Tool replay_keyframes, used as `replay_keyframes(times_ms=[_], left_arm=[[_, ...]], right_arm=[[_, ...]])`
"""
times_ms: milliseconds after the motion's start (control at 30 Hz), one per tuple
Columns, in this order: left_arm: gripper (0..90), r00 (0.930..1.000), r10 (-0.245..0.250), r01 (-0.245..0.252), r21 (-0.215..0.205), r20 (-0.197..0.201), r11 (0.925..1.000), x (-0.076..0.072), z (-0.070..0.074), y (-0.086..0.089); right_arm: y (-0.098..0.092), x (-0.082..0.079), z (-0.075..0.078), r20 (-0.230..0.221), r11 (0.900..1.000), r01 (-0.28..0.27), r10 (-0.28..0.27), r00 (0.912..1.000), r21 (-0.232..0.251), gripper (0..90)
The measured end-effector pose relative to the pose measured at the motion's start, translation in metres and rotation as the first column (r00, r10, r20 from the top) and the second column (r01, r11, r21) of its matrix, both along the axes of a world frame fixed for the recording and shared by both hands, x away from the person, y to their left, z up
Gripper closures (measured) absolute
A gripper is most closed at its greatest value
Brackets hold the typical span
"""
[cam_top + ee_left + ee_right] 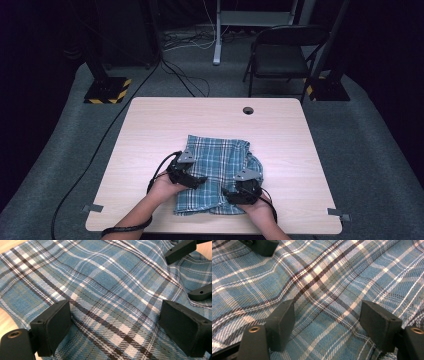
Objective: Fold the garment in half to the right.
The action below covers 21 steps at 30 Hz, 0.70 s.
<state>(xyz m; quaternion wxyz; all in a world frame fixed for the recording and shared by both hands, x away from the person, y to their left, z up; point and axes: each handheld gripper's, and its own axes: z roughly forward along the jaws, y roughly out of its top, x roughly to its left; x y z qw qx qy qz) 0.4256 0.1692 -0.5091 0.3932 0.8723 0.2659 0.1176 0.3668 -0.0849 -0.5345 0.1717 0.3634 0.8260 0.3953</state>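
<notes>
Folded plaid cloth (pixel 216 172) on worktop (pixel 150 130), both grippers over it.

Cloth lies near the front edge, centred. Left gripper (pixel 113 323) and right gripper (pixel 325 320) each hang over the fabric with jaws spread wide, nothing between them. The left gripper view also shows the other gripper's jaws at its upper right.

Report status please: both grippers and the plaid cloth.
Left gripper open, right gripper open, both over plaid cloth. Cloth folded, flat on table. Nothing between the jaws.
</notes>
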Motion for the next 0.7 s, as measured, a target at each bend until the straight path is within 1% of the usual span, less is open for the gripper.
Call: replay_keyframes(times_ms=[100, 167, 200, 300, 367, 400, 500, 533, 633, 700], left_arm=[[10.4, 1.0000, 0.003, -0.003, -0.004, -0.003, 1.0000, 0.000, -0.002, 0.000], [10.4, 1.0000, 0.005, -0.005, 0.003, -0.001, 1.0000, 0.000, -0.003, 0.000], [10.4, 1.0000, 0.005, -0.005, 0.004, -0.001, 1.0000, 0.000, -0.003, -0.001], [10.3, 1.0000, 0.006, -0.006, 0.004, 0.002, 1.0000, 0.000, -0.004, -0.001], [10.3, 1.0000, 0.009, -0.009, 0.003, 0.003, 1.0000, 0.000, -0.004, -0.002], [10.2, 0.9999, 0.011, -0.011, 0.005, 0.006, 0.9999, 0.000, -0.005, -0.002], [10.2, 0.9999, 0.013, -0.013, 0.006, 0.010, 0.9999, -0.001, -0.005, -0.003], [10.1, 0.9998, 0.015, -0.015, 0.005, 0.011, 0.9999, -0.001, -0.005, -0.003], [10.2, 0.9997, 0.020, -0.020, -0.002, 0.017, 0.9998, -0.002, -0.006, -0.002], [10.2, 0.9995, 0.026, -0.026, -0.010, 0.016, 0.9996, -0.003, -0.006, -0.001]], right_arm=[[-0.001, 0.001, 0.001, -0.006, 1.000, -0.016, 0.016, 0.9999, 0.000, 26.2], [-0.002, 0.000, 0.007, 0.000, 0.999, -0.031, 0.031, 0.9995, -0.014, 24.9], [-0.004, -0.001, 0.012, 0.011, 0.999, -0.033, 0.033, 0.9994, -0.010, 24.3], [-0.010, -0.004, 0.030, 0.073, 0.998, -0.041, 0.038, 0.9966, 0.043, 23.0], [-0.014, -0.001, 0.035, 0.091, 0.998, -0.045, 0.040, 0.9950, 0.050, 22.2], [-0.016, 0.000, 0.036, 0.098, 0.998, -0.044, 0.039, 0.9944, 0.054, 22.1], [-0.014, 0.006, 0.034, 0.078, 0.997, -0.042, 0.037, 0.9963, 0.068, 21.2], [-0.012, 0.007, 0.033, 0.079, 0.997, -0.049, 0.043, 0.9959, 0.066, 21.0], [-0.003, 0.010, 0.031, 0.088, 0.996, -0.081, 0.078, 0.9931, 0.040, 20.4], [0.002, 0.012, 0.027, 0.077, 0.994, -0.104, 0.102, 0.9918, 0.018, 20.2]])
